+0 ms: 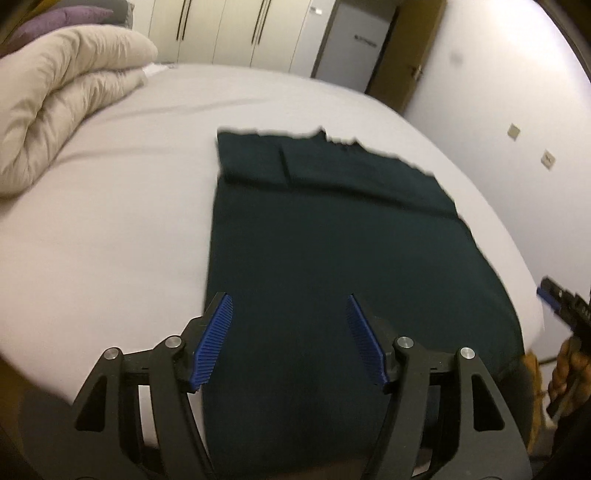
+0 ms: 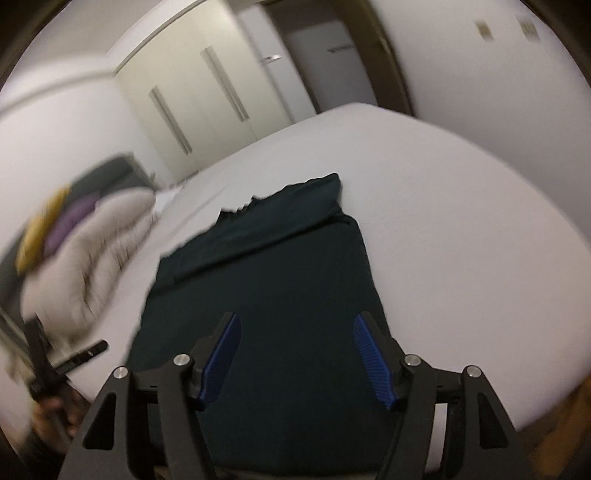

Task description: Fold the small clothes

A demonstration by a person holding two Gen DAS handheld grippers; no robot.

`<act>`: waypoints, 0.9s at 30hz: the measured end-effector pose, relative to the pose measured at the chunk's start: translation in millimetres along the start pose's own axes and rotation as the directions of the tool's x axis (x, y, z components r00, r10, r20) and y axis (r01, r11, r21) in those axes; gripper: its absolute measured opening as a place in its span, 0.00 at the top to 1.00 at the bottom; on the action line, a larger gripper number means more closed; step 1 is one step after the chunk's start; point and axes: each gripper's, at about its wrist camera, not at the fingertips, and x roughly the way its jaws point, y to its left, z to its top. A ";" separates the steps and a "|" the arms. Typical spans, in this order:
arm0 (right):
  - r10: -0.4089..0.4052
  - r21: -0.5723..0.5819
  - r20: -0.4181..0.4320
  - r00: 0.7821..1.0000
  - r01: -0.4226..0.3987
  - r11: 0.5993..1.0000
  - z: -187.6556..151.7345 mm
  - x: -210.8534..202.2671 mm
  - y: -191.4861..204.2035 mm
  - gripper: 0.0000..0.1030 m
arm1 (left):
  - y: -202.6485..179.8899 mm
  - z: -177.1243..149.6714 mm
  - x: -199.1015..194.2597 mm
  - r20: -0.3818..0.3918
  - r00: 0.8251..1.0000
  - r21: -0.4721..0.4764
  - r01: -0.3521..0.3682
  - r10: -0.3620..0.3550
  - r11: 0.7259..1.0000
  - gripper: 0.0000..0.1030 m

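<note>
A dark green T-shirt (image 1: 314, 240) lies flat on the white bed (image 1: 129, 221), its sleeves folded in over the body at the far end, its hem at the near bed edge. My left gripper (image 1: 290, 306) is open and empty, hovering over the shirt's near left part. The right gripper shows at the right edge of this view (image 1: 561, 299). In the right wrist view the shirt (image 2: 277, 280) runs away from me and my right gripper (image 2: 295, 328) is open and empty above its near end. The left gripper shows at the left edge of that view (image 2: 74, 358).
A rolled beige duvet (image 1: 62, 110) lies on the bed's far left, with purple and dark pillows behind it. White wardrobe doors (image 1: 236, 29) and a doorway (image 1: 354, 40) stand beyond the bed. A wall (image 1: 517, 110) runs along the right side.
</note>
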 end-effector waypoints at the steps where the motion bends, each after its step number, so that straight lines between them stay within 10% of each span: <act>1: -0.040 -0.056 0.004 0.999 0.040 0.998 -7.8 -6.7 6.6 0.34 | 2.5 -14.4 -2.2 -0.033 0.999 -0.030 0.011 -0.012 0.999 0.39; 5: -0.027 -0.054 -0.047 0.999 0.024 0.998 -24.5 -11.4 -3.9 0.31 | 26.7 -61.7 -4.1 -0.127 0.978 -0.256 0.127 -0.164 0.958 0.39; 16: 0.117 0.357 -0.128 0.985 -0.064 0.932 -40.7 -14.5 -101.6 0.31 | 90.6 -85.0 -21.2 -0.112 0.966 -0.454 0.158 -0.232 0.877 0.39; 27: 0.212 0.465 -0.161 0.964 -0.116 0.878 -61.5 5.2 -122.3 0.31 | 91.0 -97.3 6.0 -0.204 0.944 -0.475 0.135 -0.258 0.870 0.39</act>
